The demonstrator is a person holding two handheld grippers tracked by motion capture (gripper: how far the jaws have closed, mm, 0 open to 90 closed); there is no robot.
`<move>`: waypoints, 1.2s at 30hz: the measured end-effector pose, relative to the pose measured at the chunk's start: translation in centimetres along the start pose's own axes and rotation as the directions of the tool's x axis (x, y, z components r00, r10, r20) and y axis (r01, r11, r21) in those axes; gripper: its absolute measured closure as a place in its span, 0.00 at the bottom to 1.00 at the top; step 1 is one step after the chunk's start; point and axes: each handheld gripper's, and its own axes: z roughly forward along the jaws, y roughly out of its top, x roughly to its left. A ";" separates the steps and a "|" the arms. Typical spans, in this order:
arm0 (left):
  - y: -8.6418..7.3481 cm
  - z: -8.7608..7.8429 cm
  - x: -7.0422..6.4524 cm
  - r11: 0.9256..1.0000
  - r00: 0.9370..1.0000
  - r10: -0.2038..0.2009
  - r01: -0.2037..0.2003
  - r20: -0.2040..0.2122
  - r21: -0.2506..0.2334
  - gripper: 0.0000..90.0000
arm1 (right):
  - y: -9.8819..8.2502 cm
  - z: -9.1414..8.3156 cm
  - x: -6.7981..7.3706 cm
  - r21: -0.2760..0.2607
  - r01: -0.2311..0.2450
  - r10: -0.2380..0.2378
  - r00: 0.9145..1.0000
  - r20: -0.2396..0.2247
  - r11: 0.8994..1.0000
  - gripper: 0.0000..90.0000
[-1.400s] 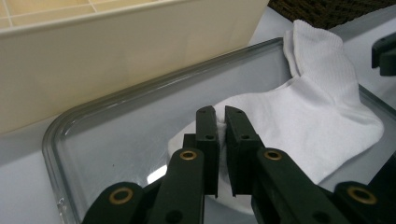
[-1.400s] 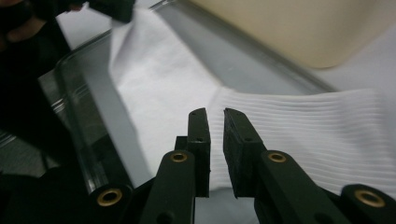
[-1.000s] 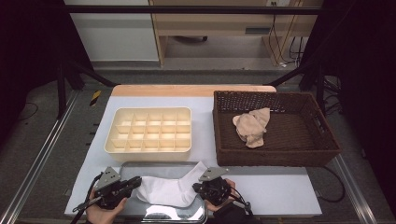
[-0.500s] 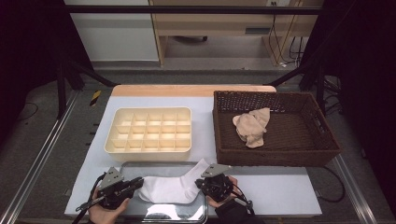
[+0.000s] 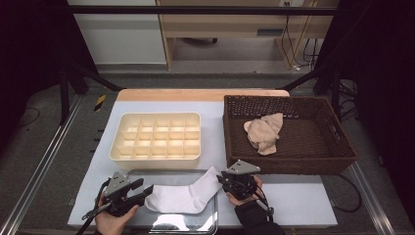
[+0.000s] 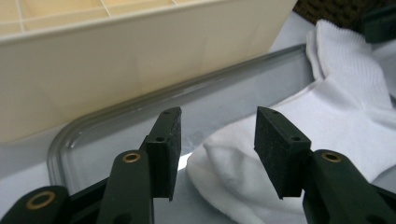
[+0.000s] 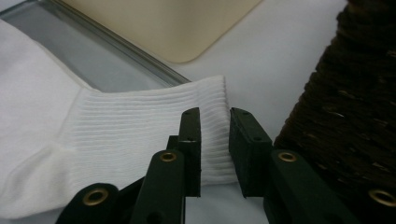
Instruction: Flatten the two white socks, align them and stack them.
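Ribbed white sock (image 5: 183,197) lies flat across smooth steel tray (image 5: 211,223).

white sock (image 5: 183,197), flat, across tray (image 5: 210,223)

The high view is soft and a bit grainy. The white table top (image 5: 293,196) is bright, but the room around it is very dark. In the left gripper view, light glints on the shiny grey metal tray (image 6: 140,105) just past the left claw (image 6: 215,144). Both claws look blurry up close. The white ribbed sock (image 7: 116,135) glows bright beside the right claw (image 7: 215,140).
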 end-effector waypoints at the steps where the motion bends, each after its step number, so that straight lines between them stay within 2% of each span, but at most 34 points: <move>1: -0.1 0.2 0.0 1.000 1.000 0.012 -0.012 -0.008 0.015 0.57 | 0.0 0.1 -0.1 0.003 -0.002 0.002 1.000 0.003 1.000 0.80; 5: -0.5 0.6 -0.2 0.995 0.997 0.068 -0.064 -0.043 0.081 0.60 | -0.4 0.8 -0.4 0.038 -0.013 0.013 1.000 0.000 0.999 0.77; 6: -0.6 0.6 -0.2 0.991 0.995 0.090 -0.084 -0.048 0.100 0.61 | -0.5 1.0 -0.5 0.045 -0.018 0.018 1.000 -0.003 0.999 0.77; 11: -1.0 0.8 -0.5 0.985 0.991 0.121 -0.113 -0.054 0.129 0.67 | -1.0 1.3 -0.7 0.064 -0.037 0.038 0.999 -0.017 0.997 0.75; 14: -1.2 1.0 -0.5 0.984 0.993 0.110 -0.102 -0.047 0.145 0.70 | -1.2 1.4 -1.1 0.073 -0.072 0.074 0.997 -0.034 0.995 0.74; 15: -1.2 1.0 -0.4 0.985 0.994 0.104 -0.098 -0.040 0.143 0.71 | -1.3 1.5 -1.3 0.074 -0.094 0.097 0.994 -0.043 0.993 0.74; 18: -1.3 1.0 -0.3 0.987 0.995 0.090 -0.086 -0.028 0.139 0.76 | -1.4 1.6 -1.4 0.081 -0.120 0.125 0.991 -0.055 0.989 0.75; 20: -1.4 1.0 -0.4 0.988 0.997 0.071 -0.068 -0.019 0.139 0.80 | -1.4 1.6 -1.3 0.080 -0.104 0.108 0.993 -0.051 0.991 0.76; 23: -1.4 0.9 -0.3 0.989 0.998 0.057 -0.056 -0.010 0.139 0.85 | -1.4 1.6 -1.2 0.083 -0.106 0.111 0.992 -0.058 0.991 0.80; 24: -1.4 0.9 -0.3 0.989 0.998 0.057 -0.055 -0.012 0.140 0.87 | -1.3 1.6 -1.2 0.093 -0.119 0.125 0.990 -0.063 0.989 0.82; 29: -1.3 0.8 -0.3 0.989 0.998 0.066 -0.063 -0.021 0.135 0.89 | -1.1 1.4 -1.1 0.111 -0.120 0.127 0.990 -0.061 0.987 0.87; 32: -1.3 0.9 -0.1 0.990 0.998 0.057 -0.054 -0.017 0.127 0.89 | -1.1 0.4 -1.3 0.142 -0.120 0.132 0.988 -0.077 0.982 0.90; 35: -1.1 1.1 -0.2 0.994 0.999 0.031 -0.033 0.021 0.107 0.89 | -1.5 -1.1 -1.4 0.144 -0.119 0.133 0.987 -0.090 0.982 0.90; 36: -1.1 1.1 -0.4 0.995 0.999 0.030 -0.033 0.036 0.097 0.89 | -1.8 -2.3 -1.6 0.130 -0.120 0.132 0.988 -0.085 0.984 0.90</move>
